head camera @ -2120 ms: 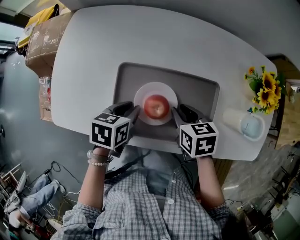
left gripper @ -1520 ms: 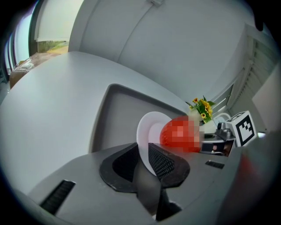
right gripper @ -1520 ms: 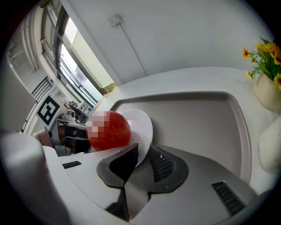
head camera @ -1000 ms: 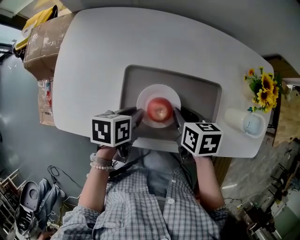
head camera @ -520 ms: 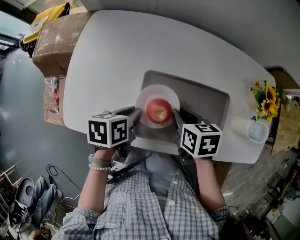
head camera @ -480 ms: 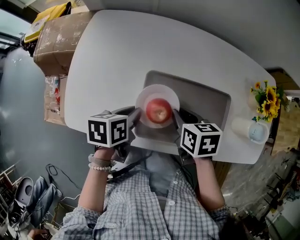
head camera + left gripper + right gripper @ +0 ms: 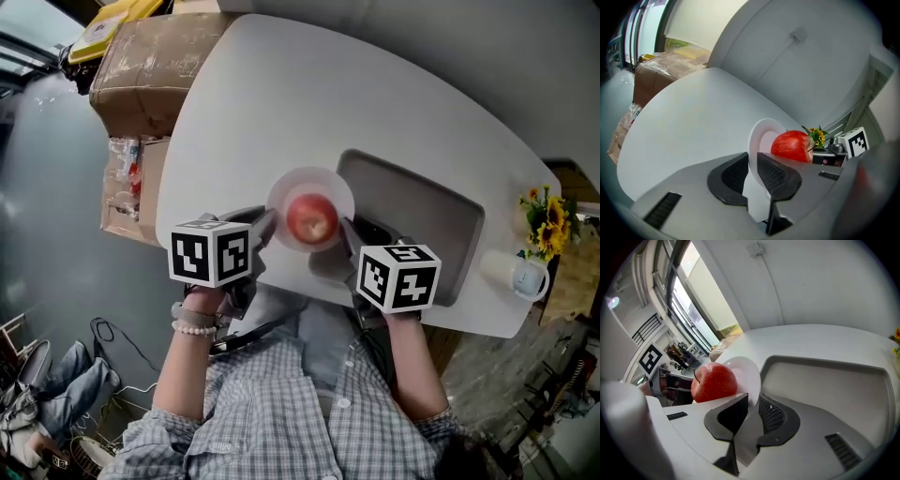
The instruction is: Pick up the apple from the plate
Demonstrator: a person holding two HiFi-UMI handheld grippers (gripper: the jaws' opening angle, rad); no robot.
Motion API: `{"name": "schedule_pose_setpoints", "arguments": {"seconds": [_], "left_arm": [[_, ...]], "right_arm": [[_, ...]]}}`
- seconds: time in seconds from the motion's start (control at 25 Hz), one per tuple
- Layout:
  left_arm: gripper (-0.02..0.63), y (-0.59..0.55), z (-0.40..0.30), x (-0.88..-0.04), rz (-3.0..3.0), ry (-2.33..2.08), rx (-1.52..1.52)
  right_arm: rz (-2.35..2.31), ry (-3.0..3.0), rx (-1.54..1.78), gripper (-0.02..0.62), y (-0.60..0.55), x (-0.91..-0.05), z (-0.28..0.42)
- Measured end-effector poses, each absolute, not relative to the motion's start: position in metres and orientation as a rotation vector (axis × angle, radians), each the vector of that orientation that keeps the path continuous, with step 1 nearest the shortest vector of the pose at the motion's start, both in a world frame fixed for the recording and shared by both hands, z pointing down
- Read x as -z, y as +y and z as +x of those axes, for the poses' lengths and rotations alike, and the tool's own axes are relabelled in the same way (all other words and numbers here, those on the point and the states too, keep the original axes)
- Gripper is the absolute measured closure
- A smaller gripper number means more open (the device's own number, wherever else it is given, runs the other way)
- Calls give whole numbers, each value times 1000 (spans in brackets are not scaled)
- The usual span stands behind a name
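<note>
A red apple [image 7: 311, 217] sits on a small white plate [image 7: 309, 185]. The plate is held over the white table [image 7: 309, 94], just left of the grey tray [image 7: 422, 202]. My left gripper [image 7: 263, 228] is shut on the plate's left rim and my right gripper [image 7: 348, 232] is shut on its right rim. In the left gripper view the plate [image 7: 758, 140] stands edge-on between the jaws of the left gripper [image 7: 752, 169], with the apple [image 7: 791, 146] just beyond. In the right gripper view the plate [image 7: 743, 370] passes between the jaws of the right gripper [image 7: 753, 408], the apple [image 7: 714, 382] to their left.
The tray [image 7: 829, 380] holds nothing. A cardboard box [image 7: 150, 66] stands off the table's left end. Sunflowers [image 7: 548, 217] and a pale cup [image 7: 523, 275] sit at the far right. The table's near edge runs just below both grippers.
The plate with the apple has moved left, from the middle of the tray to over the bare table beside it. Both grippers stayed shut on its rim.
</note>
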State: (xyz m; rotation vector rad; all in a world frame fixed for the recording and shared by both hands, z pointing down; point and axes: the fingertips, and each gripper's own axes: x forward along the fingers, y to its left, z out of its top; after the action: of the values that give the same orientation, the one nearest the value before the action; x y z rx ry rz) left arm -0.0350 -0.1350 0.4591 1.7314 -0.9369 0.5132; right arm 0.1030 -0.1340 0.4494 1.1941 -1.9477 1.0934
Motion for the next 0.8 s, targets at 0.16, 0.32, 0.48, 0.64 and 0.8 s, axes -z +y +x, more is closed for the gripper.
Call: {"name": "schedule_pose_setpoints", "arguments": {"seconds": [0.16, 0.32, 0.48, 0.64, 0.8], "left_arm": [[546, -138, -58, -462, 1732, -958, -533], [546, -138, -82, -469, 1700, -973, -523], [546, -137, -103, -478, 1669, -986, -524], [546, -134, -119, -490, 1642, -993, -535], [548, -131, -129, -503, 1621, -993, -557]], "right_arm": [[1165, -1950, -1080, 518, -138, -454, 80], [1120, -1947, -1086, 520, -139, -463, 56], [1061, -1936, -1075, 520, -140, -474, 35], [973, -1907, -1039, 520, -139, -490, 19], [915, -1868, -1002, 520, -137, -501, 9]]}}
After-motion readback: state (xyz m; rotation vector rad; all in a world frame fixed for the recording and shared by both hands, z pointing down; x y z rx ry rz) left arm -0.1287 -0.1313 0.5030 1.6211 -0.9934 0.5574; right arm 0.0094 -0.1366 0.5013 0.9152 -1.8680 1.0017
